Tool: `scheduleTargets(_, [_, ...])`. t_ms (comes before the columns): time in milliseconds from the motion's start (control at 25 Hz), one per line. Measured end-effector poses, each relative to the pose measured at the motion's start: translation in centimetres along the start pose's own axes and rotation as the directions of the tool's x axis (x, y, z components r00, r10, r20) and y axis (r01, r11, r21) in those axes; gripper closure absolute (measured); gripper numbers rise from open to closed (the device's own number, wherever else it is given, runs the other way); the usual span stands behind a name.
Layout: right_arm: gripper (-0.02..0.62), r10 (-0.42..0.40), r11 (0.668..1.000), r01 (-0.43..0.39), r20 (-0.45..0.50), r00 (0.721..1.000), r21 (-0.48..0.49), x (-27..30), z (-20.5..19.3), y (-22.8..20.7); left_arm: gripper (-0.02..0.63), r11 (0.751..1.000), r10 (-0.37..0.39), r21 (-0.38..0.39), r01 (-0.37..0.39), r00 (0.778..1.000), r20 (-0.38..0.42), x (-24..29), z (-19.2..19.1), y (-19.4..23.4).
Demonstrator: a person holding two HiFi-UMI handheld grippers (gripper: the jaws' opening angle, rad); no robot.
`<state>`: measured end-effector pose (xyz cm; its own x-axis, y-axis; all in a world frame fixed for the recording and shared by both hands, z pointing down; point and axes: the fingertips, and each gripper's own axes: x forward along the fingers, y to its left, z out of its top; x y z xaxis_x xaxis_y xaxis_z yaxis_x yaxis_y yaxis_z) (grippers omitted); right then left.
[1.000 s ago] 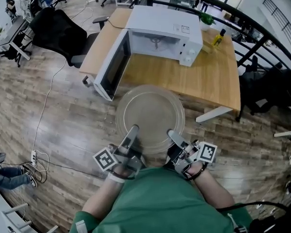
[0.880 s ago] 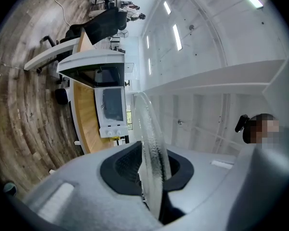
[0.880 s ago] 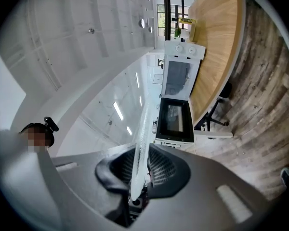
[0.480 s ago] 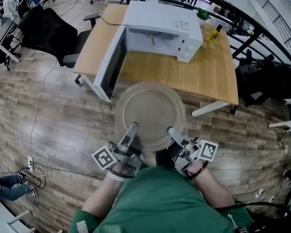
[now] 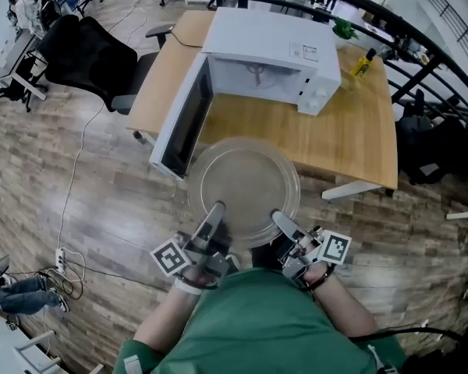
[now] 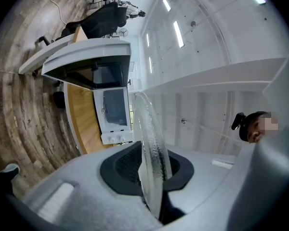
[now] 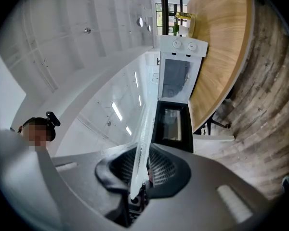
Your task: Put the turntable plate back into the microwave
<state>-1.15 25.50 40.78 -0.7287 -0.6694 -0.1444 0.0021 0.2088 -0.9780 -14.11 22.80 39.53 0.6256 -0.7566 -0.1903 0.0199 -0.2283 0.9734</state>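
Note:
I hold a clear glass turntable plate [image 5: 243,189] level in front of me, over the floor at the near edge of the table. My left gripper [image 5: 216,213] is shut on the plate's near left rim, my right gripper [image 5: 279,221] on its near right rim. In each gripper view the plate's edge [image 6: 151,148] [image 7: 142,141] is pinched between the dark pads. The white microwave [image 5: 265,49] stands on the wooden table [image 5: 351,131] ahead, its door [image 5: 183,119] swung open to the left and its cavity facing me.
A yellow bottle [image 5: 364,61] and a small green plant [image 5: 344,29] stand behind the microwave at the right. A black office chair [image 5: 86,53] is left of the table. A cable with a power strip [image 5: 61,257] lies on the wood floor at the left.
The plate and both grippers have come a little closer to the table and microwave. The grip on the plate is the same.

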Motion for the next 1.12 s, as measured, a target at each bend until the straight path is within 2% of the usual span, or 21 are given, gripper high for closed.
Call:
scheduleTargets(360, [0.54, 0.037, 0.999, -0.037, -0.019, 0.999, 0.015, 1.4, 8.9, -1.7, 0.557, 0.991, 0.007, 0.13, -0.003, 1.0, -0.03, 9.3, 0.6, 0.3])
scheduleTargets(520, [0.54, 0.054, 0.998, -0.054, -0.023, 0.998, 0.013, 1.5, 12.5, -2.1, 0.557, 0.979, 0.009, 0.205, 0.0, 0.999, -0.045, 12.9, 0.7, 0.7])
scheduleTargets(800, [0.54, 0.038, 0.999, -0.036, -0.048, 0.998, 0.028, 1.6, 16.7, -3.4, 0.557, 0.992, 0.04, 0.12, -0.04, 0.999, -0.002, 16.8, 0.1, 2.6])
scheduleTargets(1120, [0.537, -0.01, 0.999, 0.015, -0.105, 0.994, 0.04, 2.3, 19.1, -5.4, 0.557, 0.99, 0.063, 0.127, -0.066, 0.997, 0.033, 18.9, 0.4, 4.3])
